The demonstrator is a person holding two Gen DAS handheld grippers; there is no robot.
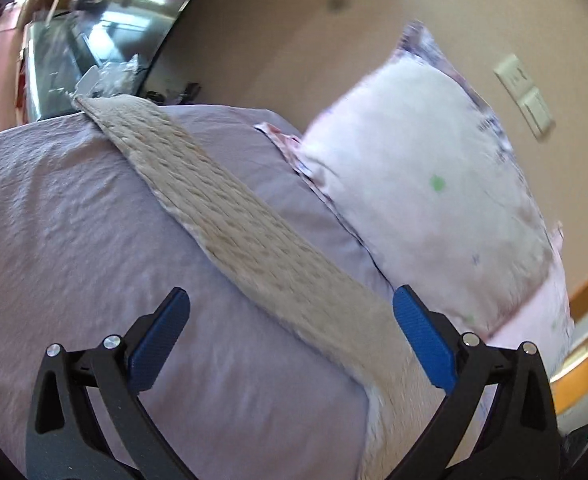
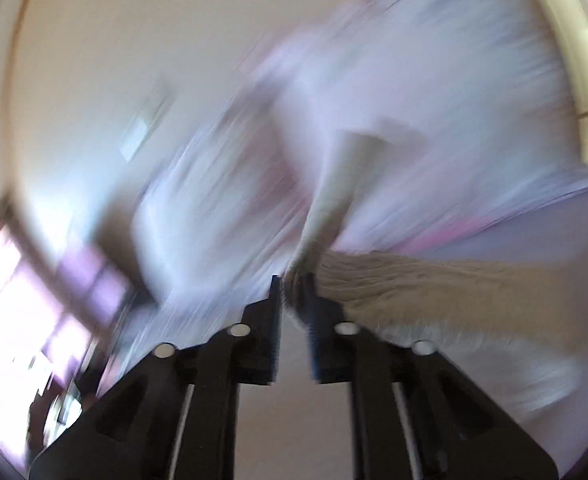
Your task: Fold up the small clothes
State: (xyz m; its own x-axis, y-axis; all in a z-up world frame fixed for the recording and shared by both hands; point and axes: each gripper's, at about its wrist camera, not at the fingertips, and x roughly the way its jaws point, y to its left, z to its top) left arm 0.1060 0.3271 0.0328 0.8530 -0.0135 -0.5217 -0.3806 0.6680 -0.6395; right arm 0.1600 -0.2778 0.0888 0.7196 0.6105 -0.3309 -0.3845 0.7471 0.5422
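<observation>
Left wrist view: left gripper (image 1: 291, 314) spread wide, grasping nothing, above beige cloth (image 1: 229, 216) stretched in a strip across lilac bedsheet (image 1: 65, 208), near pillow (image 1: 418, 168). Right wrist view, heavily blurred: right gripper (image 2: 294, 286) clenched on beige cloth, edge pinched between fingertips (image 2: 274, 292).

I see a beige textured garment (image 1: 229, 216) stretched in a long narrow band diagonally across the lilac bedsheet (image 1: 73, 220), just beside the pillow (image 1: 422, 184). On my right wrist view one bunched end (image 2: 414, 280) rises off the sheet, heavily blurred.
</observation>
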